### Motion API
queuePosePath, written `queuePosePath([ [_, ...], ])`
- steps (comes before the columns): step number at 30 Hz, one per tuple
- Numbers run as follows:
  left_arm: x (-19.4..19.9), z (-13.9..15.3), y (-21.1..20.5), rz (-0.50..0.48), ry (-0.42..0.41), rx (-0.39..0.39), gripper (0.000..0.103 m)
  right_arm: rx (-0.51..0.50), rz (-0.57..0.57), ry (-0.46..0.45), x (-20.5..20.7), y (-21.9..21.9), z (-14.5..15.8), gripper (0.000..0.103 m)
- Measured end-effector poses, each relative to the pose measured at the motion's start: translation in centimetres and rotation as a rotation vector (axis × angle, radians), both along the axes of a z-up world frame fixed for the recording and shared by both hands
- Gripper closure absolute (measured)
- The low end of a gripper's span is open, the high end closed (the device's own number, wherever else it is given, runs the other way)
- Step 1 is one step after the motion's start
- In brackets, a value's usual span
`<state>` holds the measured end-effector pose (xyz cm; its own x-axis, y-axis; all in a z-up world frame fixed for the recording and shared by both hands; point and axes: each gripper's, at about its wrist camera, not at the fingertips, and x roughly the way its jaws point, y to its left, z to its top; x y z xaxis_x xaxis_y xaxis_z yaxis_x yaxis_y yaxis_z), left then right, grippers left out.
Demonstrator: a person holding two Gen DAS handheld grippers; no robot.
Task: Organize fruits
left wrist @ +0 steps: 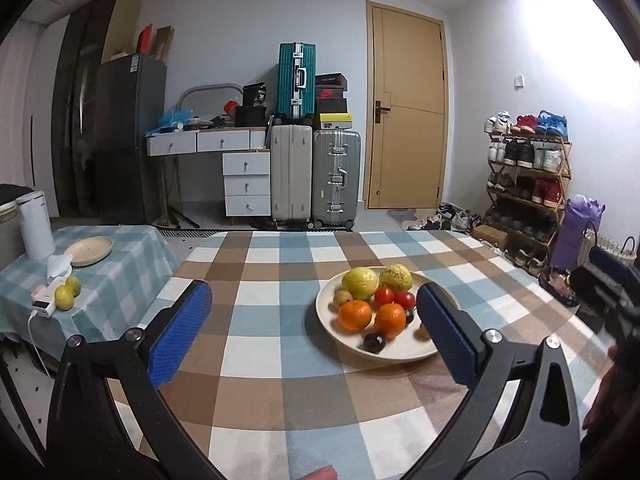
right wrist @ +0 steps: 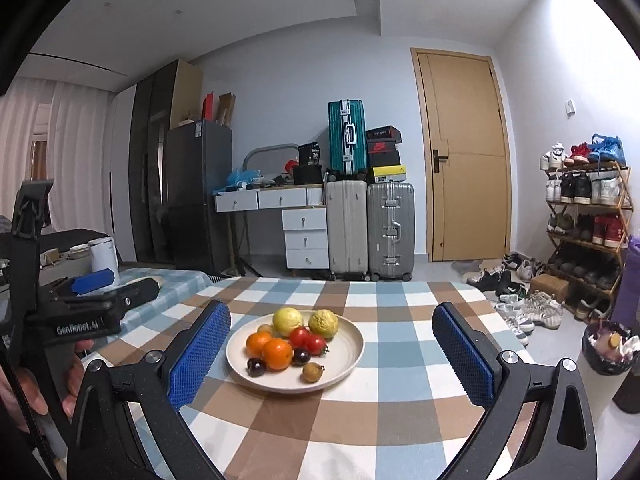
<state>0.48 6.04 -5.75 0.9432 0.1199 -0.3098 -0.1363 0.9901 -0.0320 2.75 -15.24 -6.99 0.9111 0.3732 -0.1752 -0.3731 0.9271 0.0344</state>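
A cream plate on the checked table holds two yellow-green citrus, two oranges, two tomatoes, dark plums and small brown fruits. My left gripper is open above the table, its right finger over the plate's right side. My right gripper is open with the plate seen between its fingers, nothing held. On a side table to the left lie two more yellow-green fruits and an empty cream plate.
The side table also carries a white kettle, tissues and a pink charger with cable. Beyond the table stand suitcases, a white desk, a wooden door, a shoe rack and a bin. A hand holds the left gripper.
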Motion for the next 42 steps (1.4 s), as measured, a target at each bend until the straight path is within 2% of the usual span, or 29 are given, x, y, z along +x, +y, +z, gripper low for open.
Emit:
queuePosePath([
  [14, 1.9, -4.7, 0.6, 0.001, 0.043, -0.007, 0.001, -0.033, -0.007, 0.037, 1.4, 0.0, -2.4, 0.000],
  [20, 2.0, -4.8, 0.6, 0.001, 0.038, -0.008, 0.001, -0.055, 0.003, 0.067, 1.8, 0.4, -3.1, 0.000],
  [26, 2.3, -4.9, -0.2, -0.006, 0.048, 0.033, 0.001, -0.088, 0.028, 0.116, 2.7, 1.2, -3.7, 0.000],
  [30, 2.0, -4.8, -0.3, -0.015, 0.020, 0.019, 0.001, -0.091, 0.027, 0.108, 2.6, 1.2, -3.7, 0.000],
  [42, 2.0, -4.8, -0.7, -0.015, 0.013, 0.021, 0.001, -0.090, 0.029, 0.110, 2.3, 1.1, -3.6, 0.000],
])
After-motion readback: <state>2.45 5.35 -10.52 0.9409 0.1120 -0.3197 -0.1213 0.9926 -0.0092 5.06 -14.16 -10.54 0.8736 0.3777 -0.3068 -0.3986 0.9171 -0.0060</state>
